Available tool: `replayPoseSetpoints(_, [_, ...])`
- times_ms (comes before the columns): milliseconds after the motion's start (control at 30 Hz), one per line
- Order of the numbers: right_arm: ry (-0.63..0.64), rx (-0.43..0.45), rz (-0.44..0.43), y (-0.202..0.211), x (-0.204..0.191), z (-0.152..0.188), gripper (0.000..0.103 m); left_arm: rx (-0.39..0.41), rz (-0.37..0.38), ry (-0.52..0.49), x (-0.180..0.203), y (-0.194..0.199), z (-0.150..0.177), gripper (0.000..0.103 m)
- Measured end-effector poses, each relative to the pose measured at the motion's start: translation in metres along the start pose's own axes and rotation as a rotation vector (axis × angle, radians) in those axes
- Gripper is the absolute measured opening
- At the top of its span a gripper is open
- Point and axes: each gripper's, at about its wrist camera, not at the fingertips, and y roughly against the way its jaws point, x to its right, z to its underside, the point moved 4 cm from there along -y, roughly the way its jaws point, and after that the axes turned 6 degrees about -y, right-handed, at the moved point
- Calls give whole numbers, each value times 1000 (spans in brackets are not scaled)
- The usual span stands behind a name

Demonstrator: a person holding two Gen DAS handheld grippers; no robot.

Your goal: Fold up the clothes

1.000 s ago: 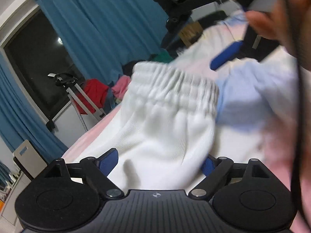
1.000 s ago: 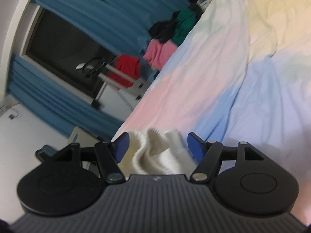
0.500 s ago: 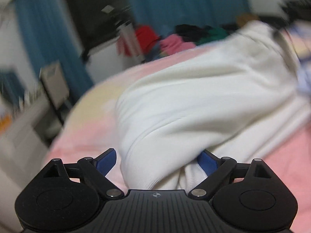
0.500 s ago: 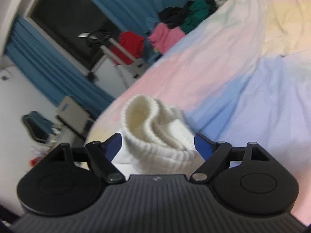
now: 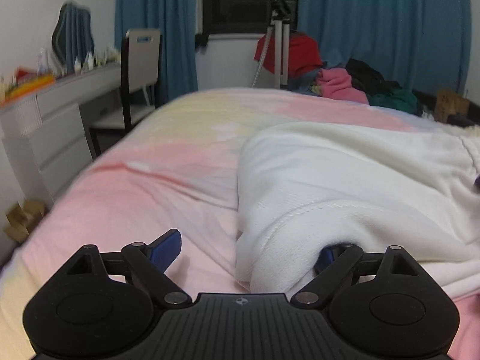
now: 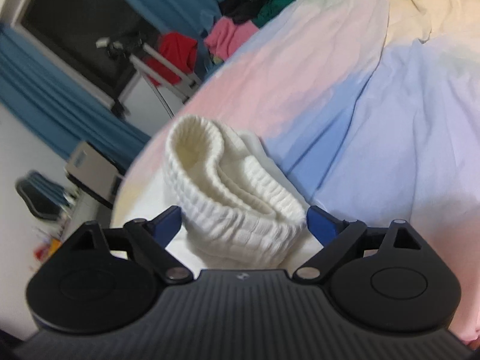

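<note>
A white knitted garment lies bunched on the bed's pastel sheet. My left gripper is open, low over the sheet. A fold of the garment sits between its fingers and covers most of the right finger. In the right wrist view my right gripper is open around the garment's ribbed elastic waistband, which stands bunched between the blue fingertips. I cannot tell whether the pads touch the cloth.
A pile of red, pink, black and green clothes lies at the bed's far edge under blue curtains. A grey desk and chair stand left of the bed. A white stand rises by the window.
Both grippers came down with the white garment, which now rests on the bed. The left view swung level toward the window. Both jaws stand wider apart than before.
</note>
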Motion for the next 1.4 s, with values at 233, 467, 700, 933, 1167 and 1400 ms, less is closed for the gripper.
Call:
replayPoseSetpoints(233, [17, -5, 27, -13, -3, 8, 93, 22, -18, -29, 6, -7, -7, 90])
replayPoseSetpoints(467, [78, 109, -84, -4, -23, 6, 61, 39, -27, 5, 18, -17, -3, 89])
replayPoseSetpoints(700, [71, 252, -81, 36, -20, -3, 47, 72, 30, 21, 17, -5, -3, 87])
replayPoseSetpoints(933, [-220, 65, 2, 5, 46, 0, 57, 31, 23, 34, 15, -10, 4, 88])
replayPoseSetpoints(1167, [-170, -25, 51, -6, 40, 7, 92, -10, 28, 115, 5, -14, 7, 89])
replayPoseSetpoints(1400, [-152, -84, 61, -12, 38, 10, 93, -9, 14, 99, 10, -13, 5, 90])
